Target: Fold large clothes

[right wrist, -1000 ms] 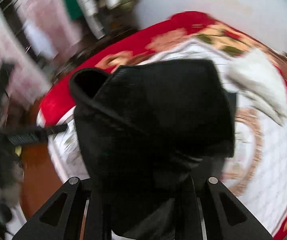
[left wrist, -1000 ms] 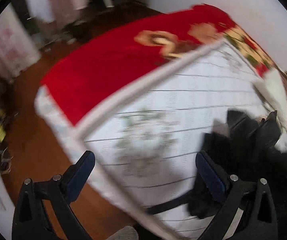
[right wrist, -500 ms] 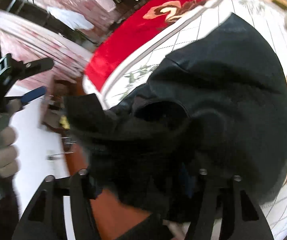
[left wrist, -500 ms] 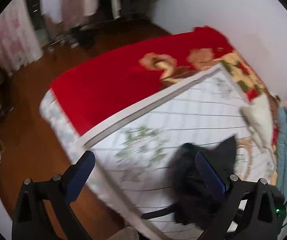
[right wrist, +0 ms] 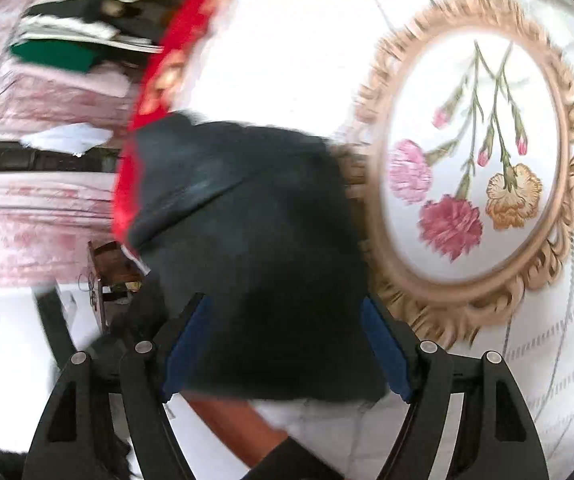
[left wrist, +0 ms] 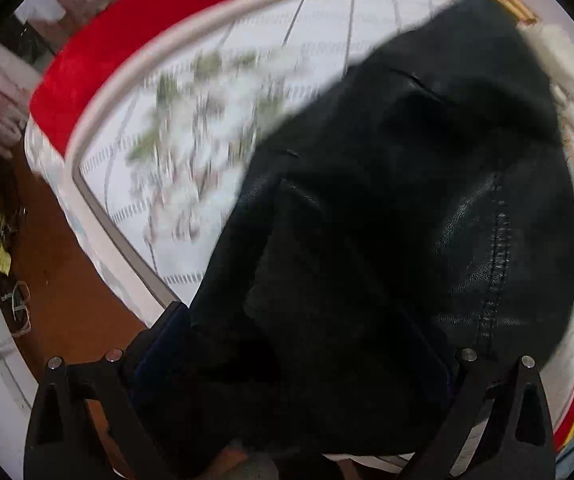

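Left gripper [left wrist: 293,344]: black two-finger frame with blue pads, pointing steeply downward. Its fingers stand wide apart; the black leather garment [left wrist: 399,208] fills the gap and hides most of both pads, so pad contact cannot be confirmed.

Right gripper [right wrist: 283,346]: same black frame, blue pads [right wrist: 385,350] visible on both sides, angled downward. Its jaws have just been opening and now stand wide, with the garment lying between them; whether either pad touches it cannot be told.

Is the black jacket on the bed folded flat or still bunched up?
Bunched up: the black jacket lies in a rumpled heap with loose folds on the white bedspread.
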The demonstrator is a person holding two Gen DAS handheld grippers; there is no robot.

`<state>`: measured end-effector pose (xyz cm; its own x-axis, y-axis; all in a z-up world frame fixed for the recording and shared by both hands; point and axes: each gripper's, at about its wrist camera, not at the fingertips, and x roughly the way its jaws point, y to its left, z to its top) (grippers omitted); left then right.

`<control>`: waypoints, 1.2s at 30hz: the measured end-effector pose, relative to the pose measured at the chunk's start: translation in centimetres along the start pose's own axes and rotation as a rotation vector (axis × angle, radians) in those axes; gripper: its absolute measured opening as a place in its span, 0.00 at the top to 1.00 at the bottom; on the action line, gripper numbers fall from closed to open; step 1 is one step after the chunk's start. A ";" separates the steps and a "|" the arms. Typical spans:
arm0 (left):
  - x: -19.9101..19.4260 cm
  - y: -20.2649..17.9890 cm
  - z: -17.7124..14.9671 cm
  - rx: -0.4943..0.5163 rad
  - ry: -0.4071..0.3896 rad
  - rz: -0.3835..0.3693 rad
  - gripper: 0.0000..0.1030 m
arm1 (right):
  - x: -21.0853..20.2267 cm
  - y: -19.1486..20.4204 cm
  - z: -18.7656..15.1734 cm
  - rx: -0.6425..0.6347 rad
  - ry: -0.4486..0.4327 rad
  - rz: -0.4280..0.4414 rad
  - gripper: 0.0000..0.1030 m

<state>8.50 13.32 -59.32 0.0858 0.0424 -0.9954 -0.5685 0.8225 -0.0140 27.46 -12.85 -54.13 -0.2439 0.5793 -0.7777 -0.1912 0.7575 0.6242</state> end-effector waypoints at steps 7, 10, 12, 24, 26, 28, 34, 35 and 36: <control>-0.8 0.4 1.8 -0.004 -0.020 0.021 0.00 | 7.3 -2.1 3.1 0.064 0.168 0.297 0.06; -2.9 0.0 3.2 -0.007 -0.067 0.021 0.00 | 6.0 -1.3 3.0 0.060 0.092 0.291 0.44; -4.6 -0.3 4.0 -0.022 -0.101 0.014 0.00 | 4.7 -1.4 1.9 0.127 0.029 0.281 0.49; -8.3 -11.9 5.3 0.046 -0.173 -0.171 0.00 | -8.1 -10.9 -12.2 0.410 -0.106 -0.013 0.21; -7.1 -14.6 5.3 0.096 -0.175 -0.154 0.00 | -11.0 -10.7 -12.5 0.387 -0.150 -0.095 0.21; -5.5 -16.3 5.6 0.132 -0.167 -0.090 0.00 | -13.8 -9.9 -12.5 0.356 -0.209 -0.116 0.23; -1.2 -13.6 4.5 0.064 -0.065 -0.074 0.00 | -15.7 -6.2 -7.0 0.195 -0.206 0.145 0.33; -0.9 -13.1 4.4 0.053 -0.059 -0.084 0.00 | -14.3 -5.3 -5.4 0.195 -0.199 0.153 0.36; -0.9 -12.8 4.1 0.047 -0.058 -0.091 0.00 | -12.8 -5.0 -3.0 0.198 -0.197 0.145 0.41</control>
<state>19.06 5.14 -57.88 0.1839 -0.0023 -0.9829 -0.5173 0.8501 -0.0987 28.62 -24.92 -47.09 -0.0622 0.7183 -0.6929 0.0261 0.6952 0.7183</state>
